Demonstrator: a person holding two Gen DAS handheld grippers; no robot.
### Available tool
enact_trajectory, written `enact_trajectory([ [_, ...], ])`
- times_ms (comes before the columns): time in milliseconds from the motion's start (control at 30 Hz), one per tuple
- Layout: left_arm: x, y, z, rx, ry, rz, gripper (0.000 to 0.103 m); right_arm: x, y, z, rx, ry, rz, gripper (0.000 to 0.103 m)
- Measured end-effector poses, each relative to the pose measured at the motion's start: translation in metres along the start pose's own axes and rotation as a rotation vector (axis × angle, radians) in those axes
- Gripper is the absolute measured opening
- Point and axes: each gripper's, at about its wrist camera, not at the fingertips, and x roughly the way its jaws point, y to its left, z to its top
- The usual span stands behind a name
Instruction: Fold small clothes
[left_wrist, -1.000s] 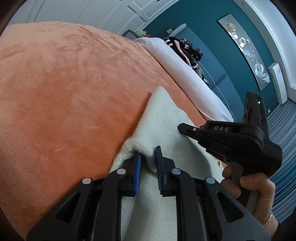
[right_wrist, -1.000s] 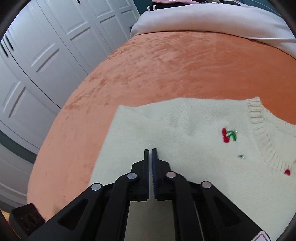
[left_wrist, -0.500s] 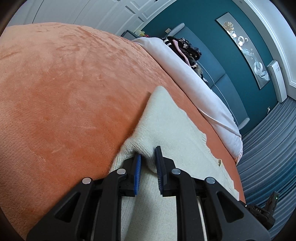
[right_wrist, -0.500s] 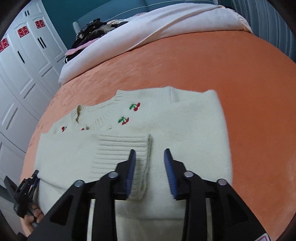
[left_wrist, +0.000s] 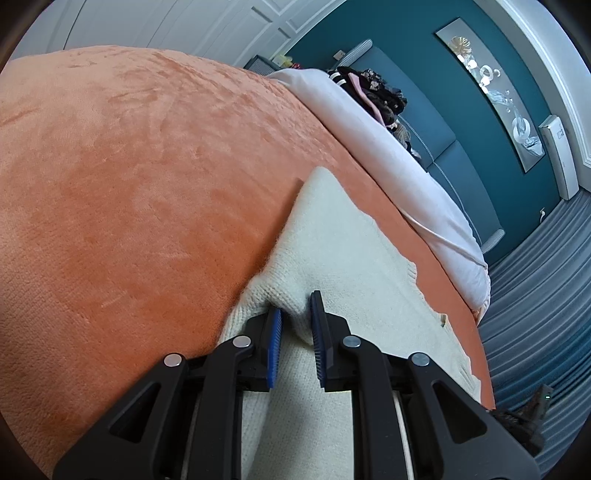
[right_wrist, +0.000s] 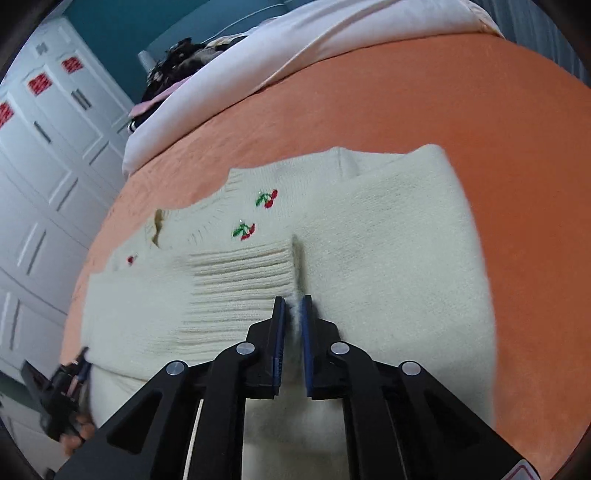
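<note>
A cream knitted sweater (right_wrist: 388, 240) with small red cherries lies on the orange blanket (right_wrist: 461, 110), its sleeves folded in over the body. My right gripper (right_wrist: 291, 306) is shut on the end of the ribbed cuff (right_wrist: 240, 280). My left gripper (left_wrist: 295, 306) is shut on a bunched fold at the sweater's (left_wrist: 343, 243) edge. The left gripper also shows at the lower left of the right wrist view (right_wrist: 79, 373).
The orange blanket (left_wrist: 129, 184) covers the bed. A pale pink duvet (left_wrist: 388, 158) with a pile of dark clothes (left_wrist: 373, 92) lies at the bed's head. White wardrobe doors (right_wrist: 40, 166) stand beside it, and grey striped carpet (left_wrist: 535, 314) lies past the bed's edge.
My right gripper swung from the sweater's side to the folded sleeve, opened, then shut on the cuff. My left gripper has kept its hold in the same place.
</note>
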Motion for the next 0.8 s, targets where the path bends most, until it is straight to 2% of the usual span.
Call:
enact_trajectory([
  [67, -0.015, -0.006, 0.005, 0.012, 0.066, -0.005, 0.024, -0.049, -0.002, -0.014, -0.033, -0.048, 0.007, 0.031],
  [100, -0.029, -0.008, 0.004, 0.025, 0.086, -0.01, 0.041, -0.073, -0.008, -0.027, -0.043, -0.06, -0.011, 0.04],
  [133, -0.049, -0.01, 0.0, 0.04, 0.088, -0.008, 0.065, -0.096, -0.016, -0.045, -0.049, -0.062, -0.032, 0.06],
  [167, -0.074, -0.01, -0.006, 0.054, 0.079, 0.004, 0.076, -0.117, -0.027, -0.067, -0.054, -0.046, -0.047, 0.067],
  [200, -0.099, -0.008, -0.012, 0.064, 0.068, 0.036, 0.091, -0.132, -0.036, -0.089, -0.058, -0.012, -0.064, 0.067],
  [233, -0.122, -0.004, -0.02, 0.07, 0.062, 0.064, 0.092, -0.144, -0.046, -0.114, -0.061, 0.032, -0.096, 0.067],
  [300, -0.163, 0.008, -0.04, 0.079, 0.103, 0.089, 0.093, -0.168, -0.064, -0.17, -0.047, 0.101, -0.143, 0.067],
  [367, -0.194, 0.026, -0.064, 0.065, 0.158, 0.134, 0.093, -0.183, -0.075, -0.216, 0.021, 0.162, -0.108, 0.068],
  [433, -0.214, 0.042, -0.086, 0.027, 0.215, 0.139, 0.093, -0.193, -0.078, -0.251, 0.091, 0.186, -0.036, 0.068],
  [500, -0.231, 0.046, -0.102, 0.03, 0.19, 0.118, 0.094, -0.196, -0.073, -0.268, 0.106, 0.173, 0.004, 0.068],
  [633, -0.23, 0.038, -0.114, 0.031, 0.188, 0.14, 0.097, -0.179, -0.052, -0.268, 0.125, 0.163, 0.1, 0.069],
  [700, -0.225, 0.034, -0.113, 0.023, 0.193, 0.166, 0.096, -0.169, -0.044, -0.263, 0.126, 0.145, 0.087, 0.069],
  [733, -0.223, 0.033, -0.111, 0.02, 0.194, 0.173, 0.084, -0.168, -0.041, -0.26, 0.129, 0.128, 0.088, 0.067],
  [767, -0.221, 0.031, -0.108, 0.023, 0.208, 0.163, 0.071, -0.165, -0.037, -0.255, 0.132, 0.123, 0.094, 0.055],
  [800, -0.216, 0.029, -0.106, 0.026, 0.243, 0.124, 0.036, -0.162, -0.034, -0.252, 0.142, 0.129, 0.098, 0.041],
])
